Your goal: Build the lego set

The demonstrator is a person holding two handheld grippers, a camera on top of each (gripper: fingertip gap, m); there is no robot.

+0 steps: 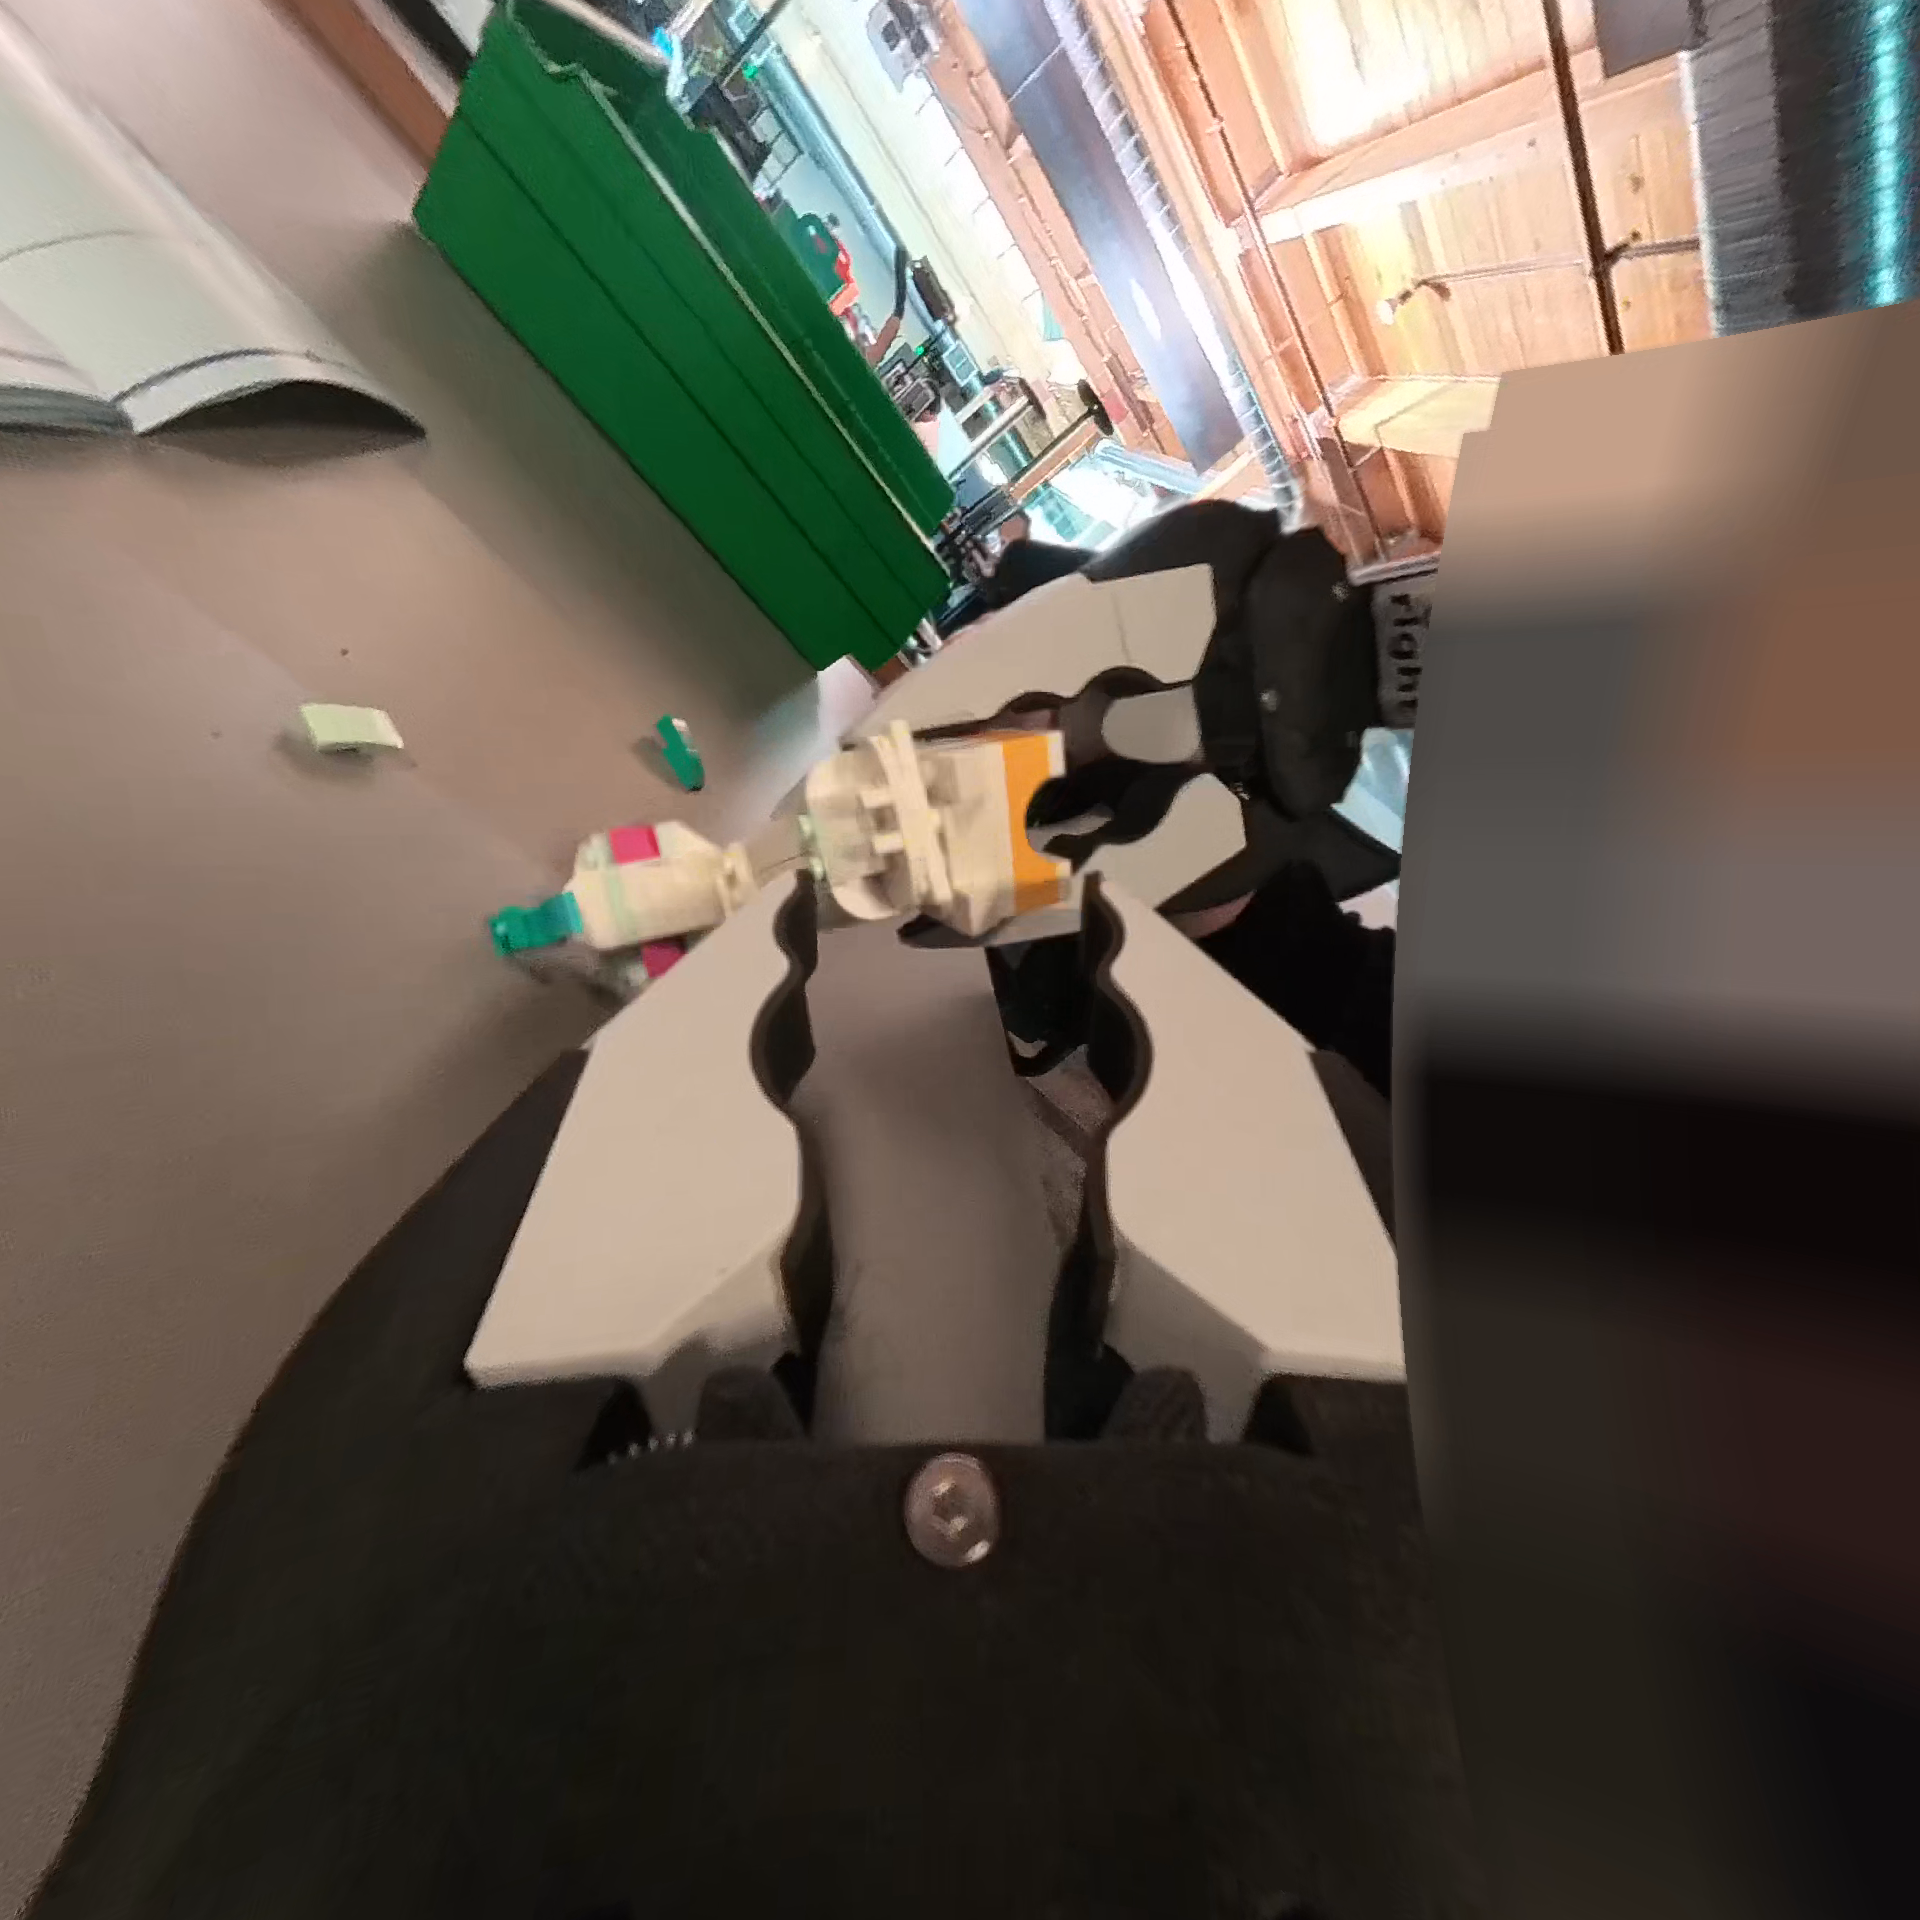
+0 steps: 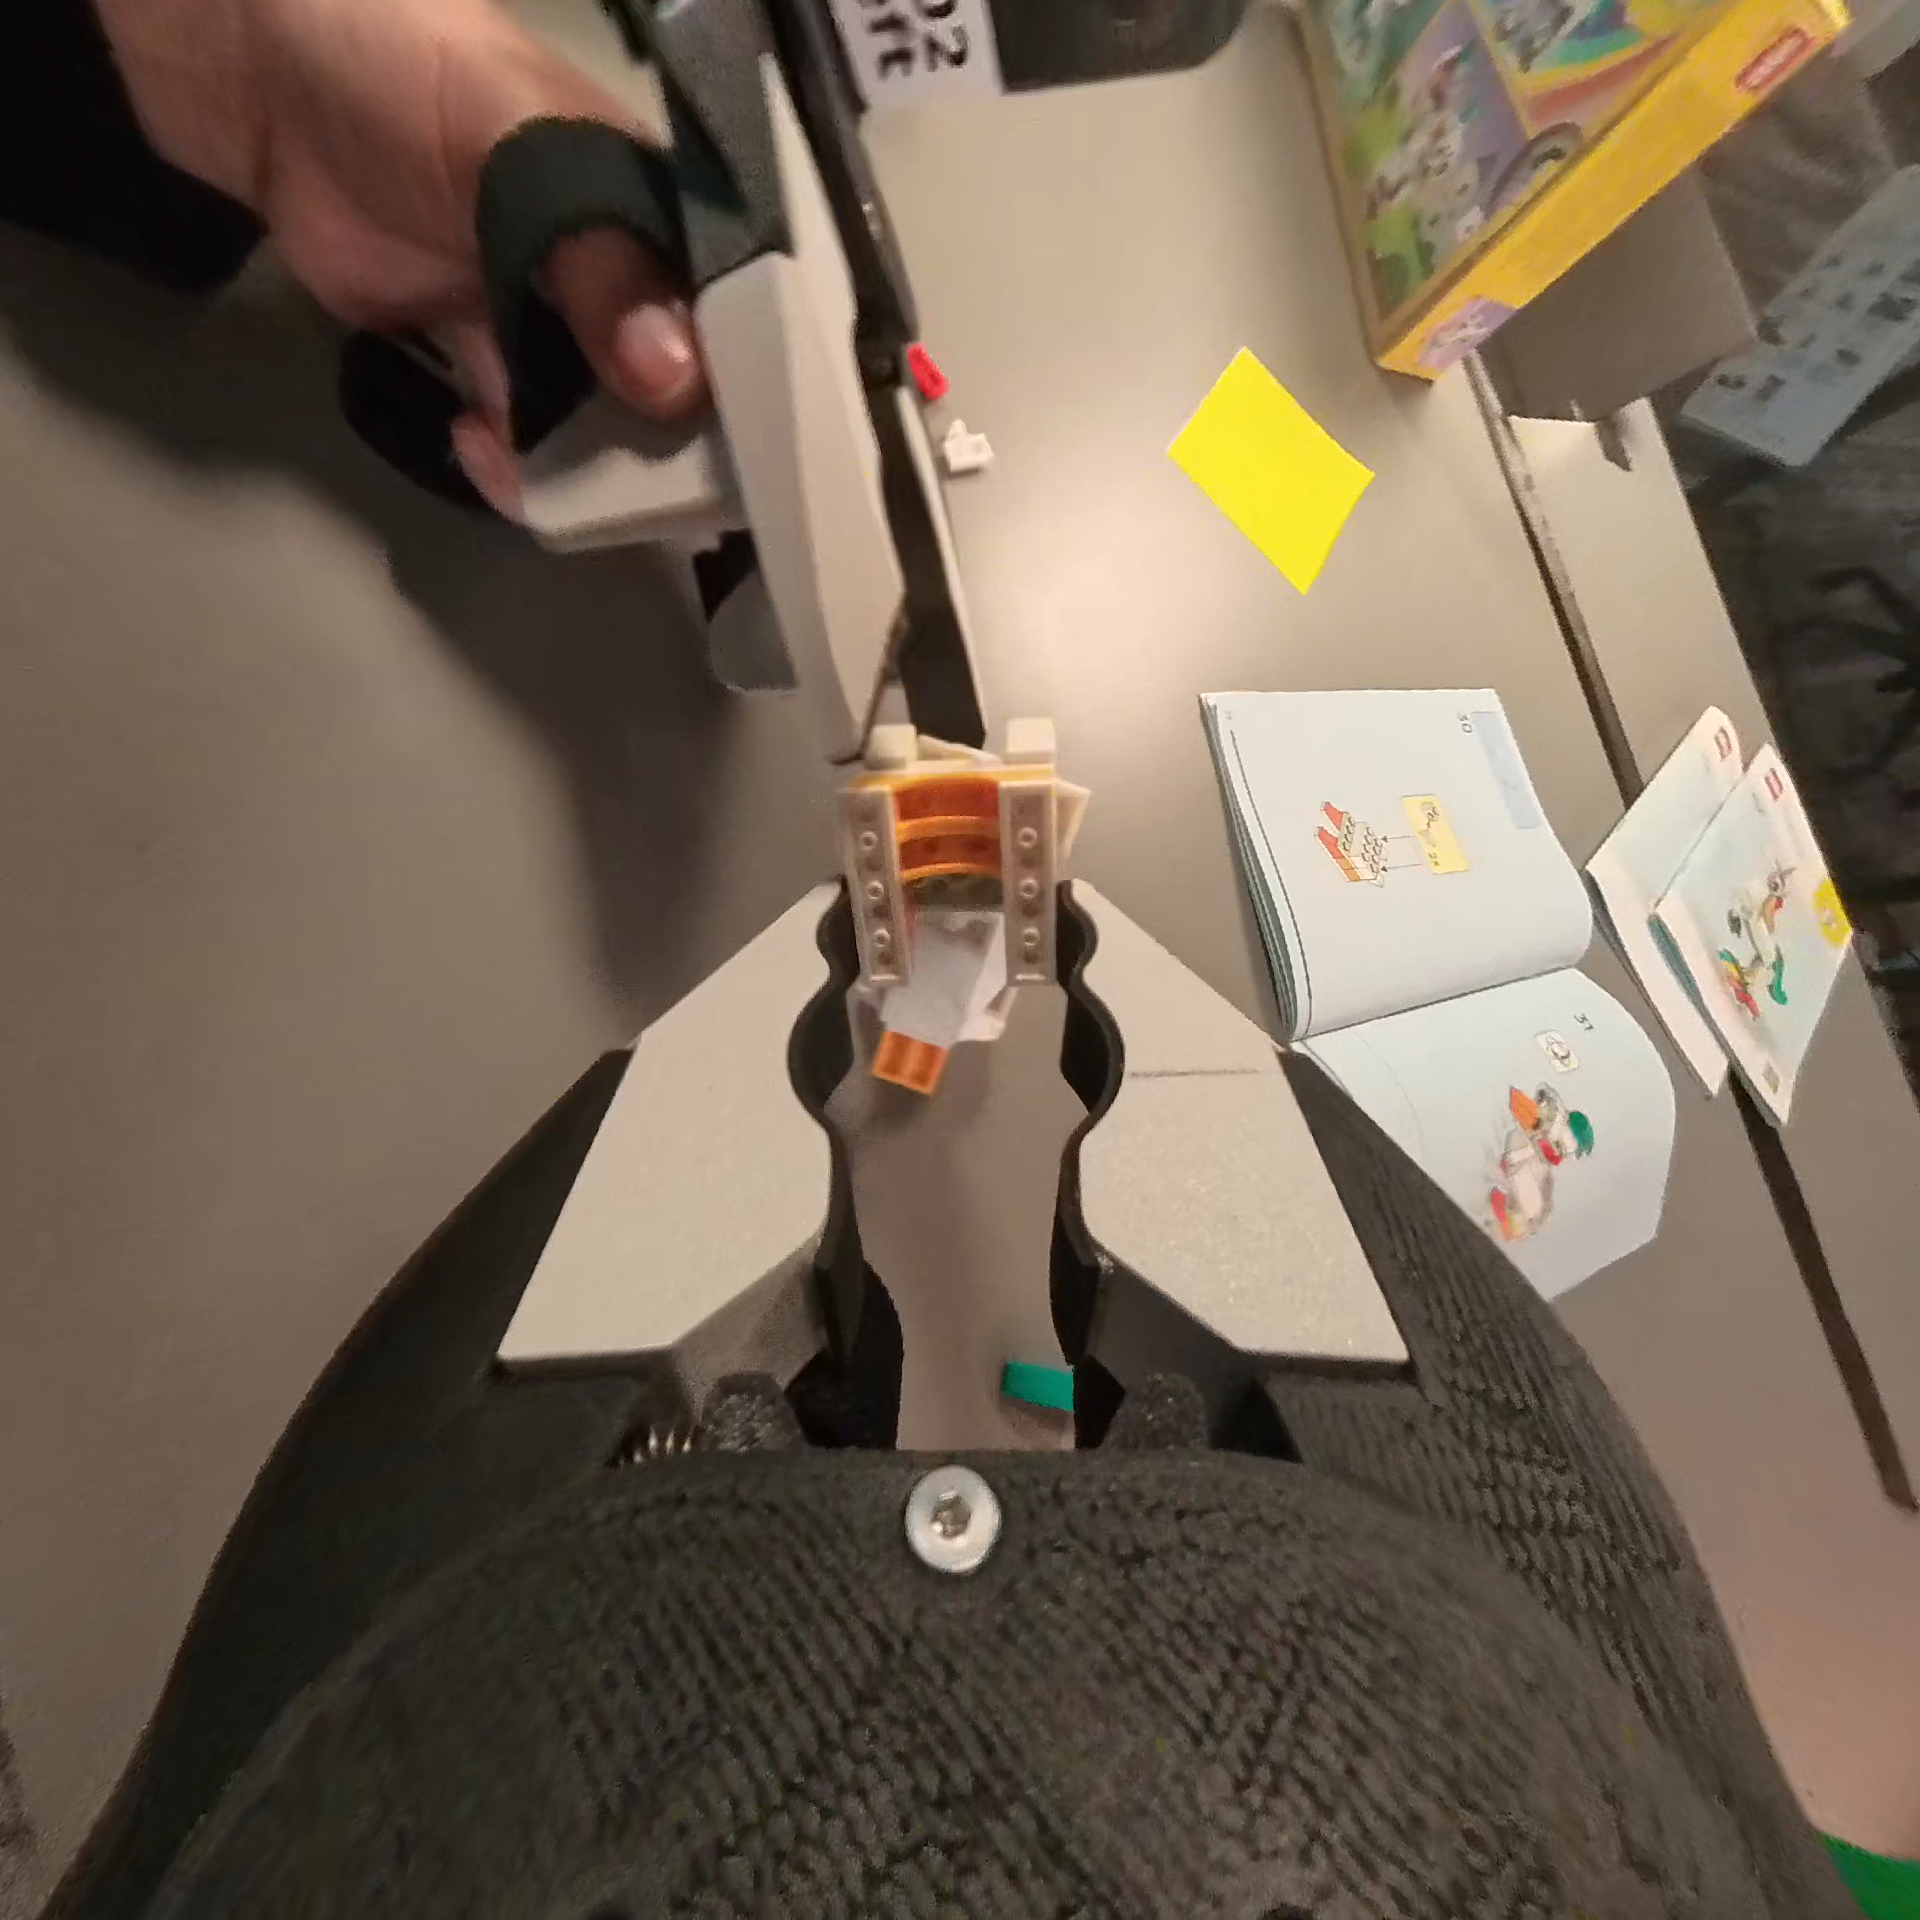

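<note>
A small white and orange lego assembly is held in the air between both grippers. My left gripper has its two tips closed against the assembly's sides. My right gripper is shut on the same assembly, with an orange piece hanging between its fingers. In the left wrist view the right gripper's fingers clamp the orange end from the right. In the right wrist view the left gripper's fingers come in from the upper left, held by a hand. A second white, pink and teal lego build lies on the grey table.
Loose pieces lie on the table: pale green, green, red, white, teal. An open instruction booklet, more booklets, a yellow note and the set's box lie to the right. Green bins stand at the back.
</note>
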